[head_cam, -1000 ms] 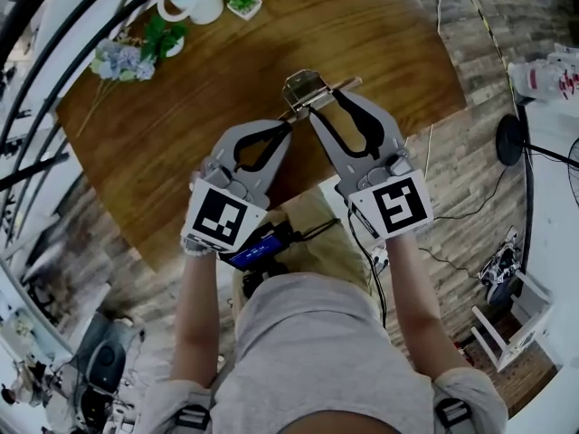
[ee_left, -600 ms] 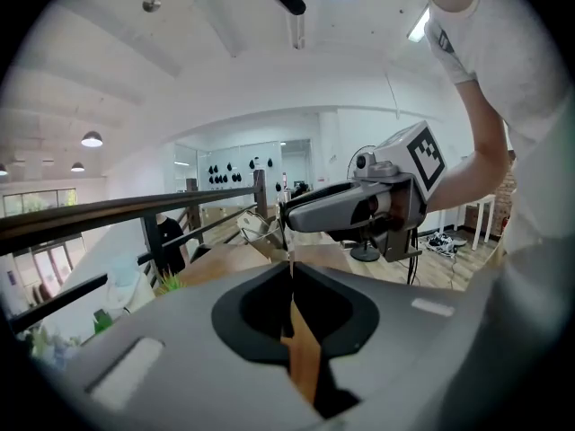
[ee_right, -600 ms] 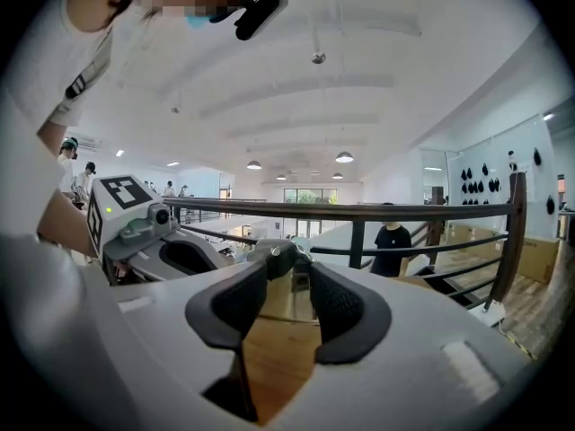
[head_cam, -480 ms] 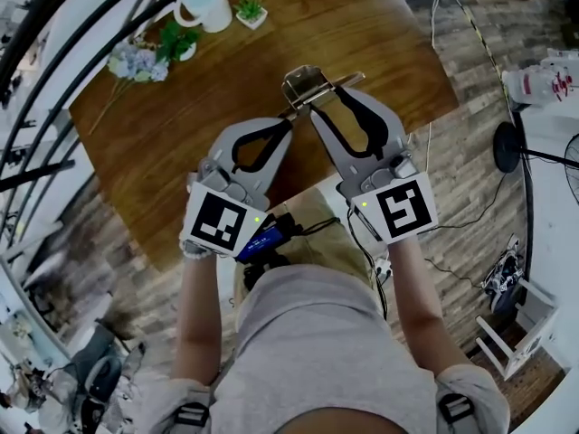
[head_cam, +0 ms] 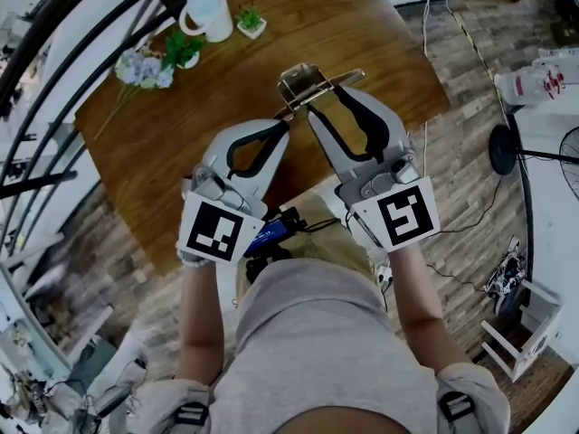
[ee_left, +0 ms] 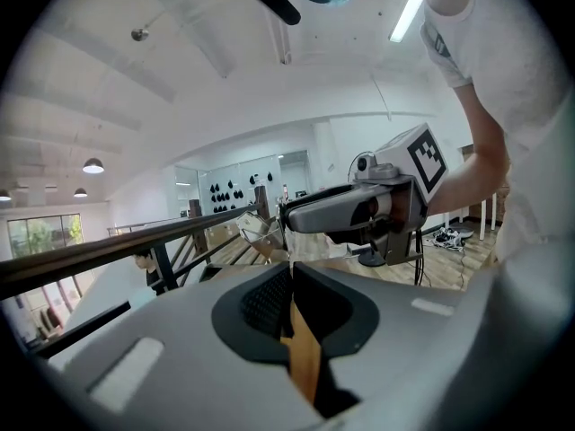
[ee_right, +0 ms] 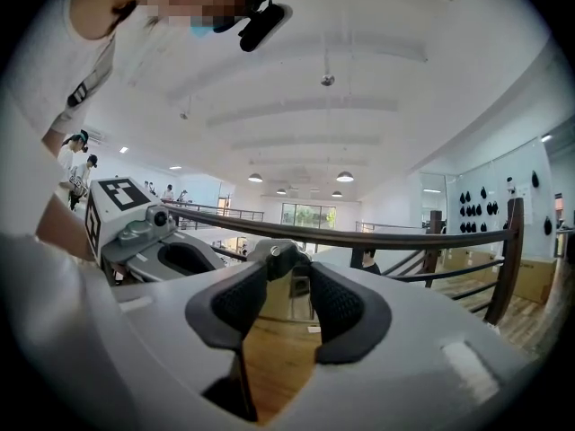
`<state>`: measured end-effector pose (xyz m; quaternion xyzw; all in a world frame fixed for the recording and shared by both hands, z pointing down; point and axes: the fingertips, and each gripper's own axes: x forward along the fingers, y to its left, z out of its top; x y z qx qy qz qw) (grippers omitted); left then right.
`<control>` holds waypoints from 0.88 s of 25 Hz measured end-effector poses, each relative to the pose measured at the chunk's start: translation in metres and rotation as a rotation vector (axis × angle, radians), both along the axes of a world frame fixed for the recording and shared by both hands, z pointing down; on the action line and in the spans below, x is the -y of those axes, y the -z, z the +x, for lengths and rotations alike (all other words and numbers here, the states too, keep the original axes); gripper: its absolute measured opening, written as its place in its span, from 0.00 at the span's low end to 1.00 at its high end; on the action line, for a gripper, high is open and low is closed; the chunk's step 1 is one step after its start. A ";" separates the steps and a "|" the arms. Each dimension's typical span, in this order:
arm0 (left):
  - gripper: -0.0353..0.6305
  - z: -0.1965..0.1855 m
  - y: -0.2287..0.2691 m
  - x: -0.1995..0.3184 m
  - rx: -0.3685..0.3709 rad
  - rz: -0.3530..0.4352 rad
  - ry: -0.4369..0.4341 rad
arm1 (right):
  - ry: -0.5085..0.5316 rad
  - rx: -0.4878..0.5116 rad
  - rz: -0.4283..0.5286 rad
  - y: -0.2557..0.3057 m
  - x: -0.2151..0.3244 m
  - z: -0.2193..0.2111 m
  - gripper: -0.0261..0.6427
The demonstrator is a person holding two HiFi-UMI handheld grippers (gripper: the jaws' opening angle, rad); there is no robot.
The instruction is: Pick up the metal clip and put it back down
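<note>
Bright, fisheye-warped views (dark corners)

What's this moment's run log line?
metal clip: held over wooden table | left hand-held gripper: shut on clip | right hand-held gripper: shut on clip

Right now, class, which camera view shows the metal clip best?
The head view: the whole metal clip shows, held by the left claw and right claw. The right gripper view shows only the gripped part; the left gripper view, a thin edge.
</note>
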<state>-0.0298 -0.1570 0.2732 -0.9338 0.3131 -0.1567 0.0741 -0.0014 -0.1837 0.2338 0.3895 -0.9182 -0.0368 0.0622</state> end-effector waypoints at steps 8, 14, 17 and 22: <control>0.10 0.002 0.018 -0.013 0.000 0.044 -0.010 | -0.008 0.007 0.047 0.020 -0.015 0.003 0.26; 0.10 0.003 0.027 -0.017 -0.008 0.061 -0.012 | -0.010 -0.001 0.069 0.028 -0.020 0.004 0.26; 0.10 0.003 0.027 -0.017 -0.010 0.063 -0.011 | -0.009 -0.001 0.066 0.028 -0.020 0.004 0.26; 0.10 0.003 0.024 -0.015 -0.009 0.055 -0.010 | -0.004 0.032 0.065 0.031 -0.017 0.001 0.25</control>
